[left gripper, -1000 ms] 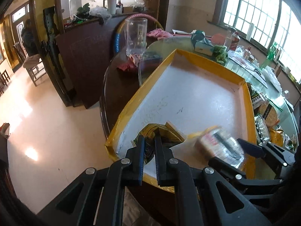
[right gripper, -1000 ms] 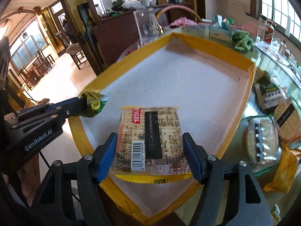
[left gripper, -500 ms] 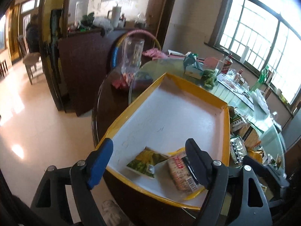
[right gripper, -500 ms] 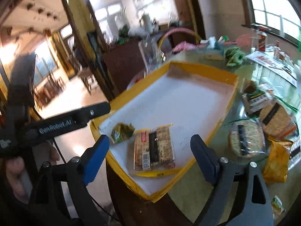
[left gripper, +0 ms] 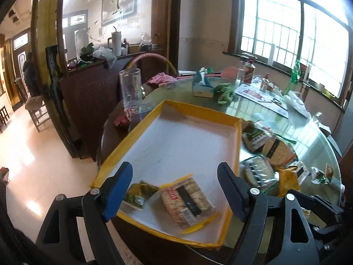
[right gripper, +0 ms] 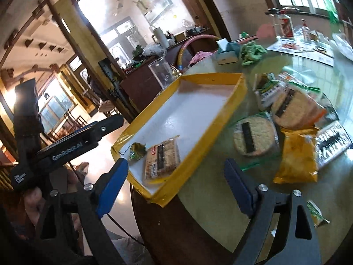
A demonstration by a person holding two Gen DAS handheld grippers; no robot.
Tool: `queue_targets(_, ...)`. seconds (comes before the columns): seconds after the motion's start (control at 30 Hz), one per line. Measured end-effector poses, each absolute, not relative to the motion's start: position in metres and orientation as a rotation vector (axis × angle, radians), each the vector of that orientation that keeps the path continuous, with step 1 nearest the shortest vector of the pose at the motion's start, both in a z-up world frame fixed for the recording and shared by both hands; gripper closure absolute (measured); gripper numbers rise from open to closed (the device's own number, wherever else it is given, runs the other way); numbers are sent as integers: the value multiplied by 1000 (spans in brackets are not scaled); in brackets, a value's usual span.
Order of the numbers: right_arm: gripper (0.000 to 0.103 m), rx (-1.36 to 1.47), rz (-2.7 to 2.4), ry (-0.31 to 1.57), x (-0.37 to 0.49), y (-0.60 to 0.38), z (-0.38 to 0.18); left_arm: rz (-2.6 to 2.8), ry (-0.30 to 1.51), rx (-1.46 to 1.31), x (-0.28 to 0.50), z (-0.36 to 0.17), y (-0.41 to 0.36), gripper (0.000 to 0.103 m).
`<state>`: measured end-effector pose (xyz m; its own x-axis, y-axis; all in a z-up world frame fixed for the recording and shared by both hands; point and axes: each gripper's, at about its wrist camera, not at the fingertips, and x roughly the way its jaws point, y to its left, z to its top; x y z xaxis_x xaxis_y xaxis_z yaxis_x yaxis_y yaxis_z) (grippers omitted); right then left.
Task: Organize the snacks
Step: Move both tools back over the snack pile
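Two hand-held grippers hang over a yellow-rimmed tray (left gripper: 239,141) at the edge of a round glass-topped table (right gripper: 211,190), both with jaws spread wide and nothing between them. At the tray's left near corner lies a small green snack packet (left gripper: 138,193), and just right of it, touching or nearly so, a clear-wrapped cracker pack (left gripper: 187,201); the rest of the tray's white floor is bare. The left gripper (left gripper: 175,190) frames those two items from above, while the right gripper (right gripper: 176,187) sits over the tray's near right corner. Right of the tray, loose on the glass, wait the snacks not yet sorted: a round cracker pack (right gripper: 253,135) just beside the tray's right wall, an orange bag (right gripper: 299,156) further right, and more wrapped crackers behind them. The next pick looks best taken by the right gripper on the round pack, closing across its flat width instead of pinching the crinkly seal, then setting it beside the pack already in the tray to keep rows tidy. The right wrist view alone shows the left gripper's body from the side, a hand (right gripper: 33,201) on its handle, and a stray green packet (right gripper: 316,215) near the table's edge; the left wrist view alone gives the tray's far left wall and the tall clear container (left gripper: 130,88) beyond it.
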<state>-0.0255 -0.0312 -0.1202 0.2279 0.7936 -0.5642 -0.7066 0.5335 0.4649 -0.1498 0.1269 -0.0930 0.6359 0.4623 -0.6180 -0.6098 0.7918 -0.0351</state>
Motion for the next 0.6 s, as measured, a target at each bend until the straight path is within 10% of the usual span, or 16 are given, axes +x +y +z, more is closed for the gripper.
queue_targets(0.6, 15, 216, 915, 872, 7, -90, -125, 487, 612, -233, -128, -87, 79, 23)
